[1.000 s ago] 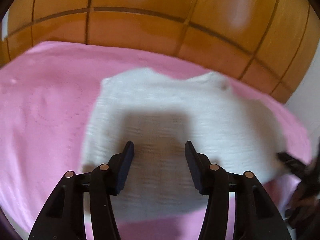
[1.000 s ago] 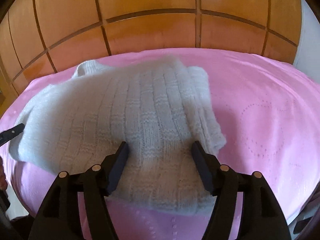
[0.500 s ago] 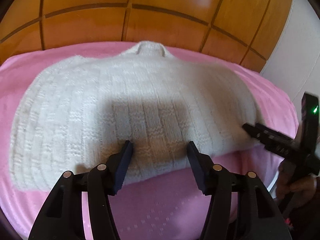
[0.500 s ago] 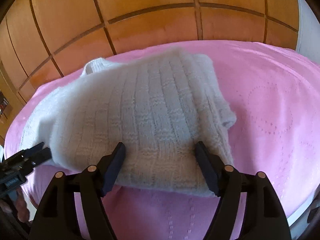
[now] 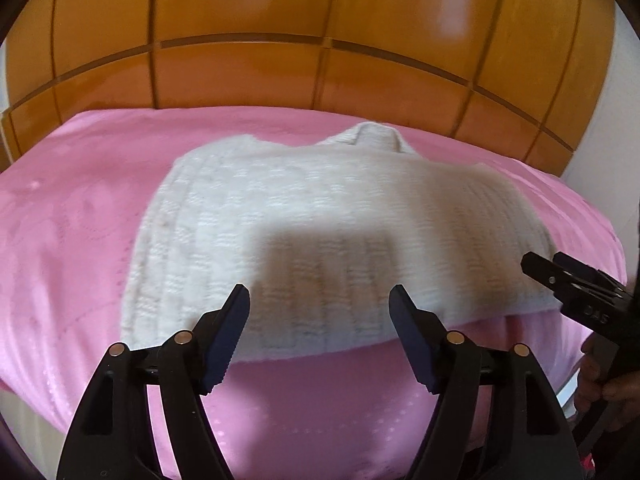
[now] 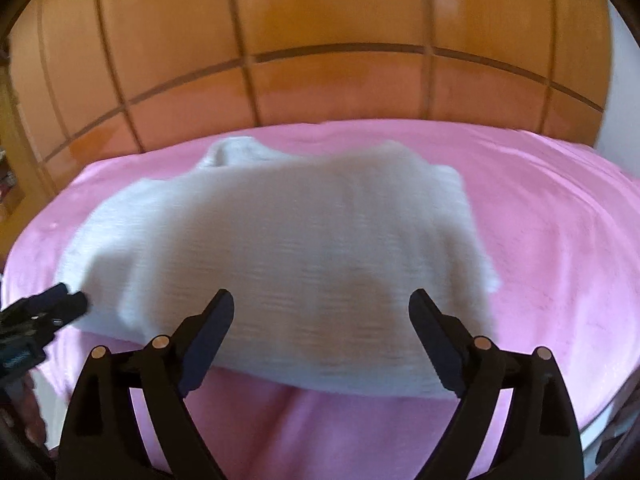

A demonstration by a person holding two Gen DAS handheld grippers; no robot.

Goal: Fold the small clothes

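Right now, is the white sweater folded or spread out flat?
Partly folded: the sweater lies on the pink sheet as a compact block, collar at the far edge, no sleeves sticking out.

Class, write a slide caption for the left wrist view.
Open left gripper poised over a white knit sweater on pink bedding.

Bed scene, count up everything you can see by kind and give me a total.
White knitted sweater: 1
Pink bedspread: 1
Wooden headboard: 1
Tongs: 2, left tongs open, right tongs open
Total: 5
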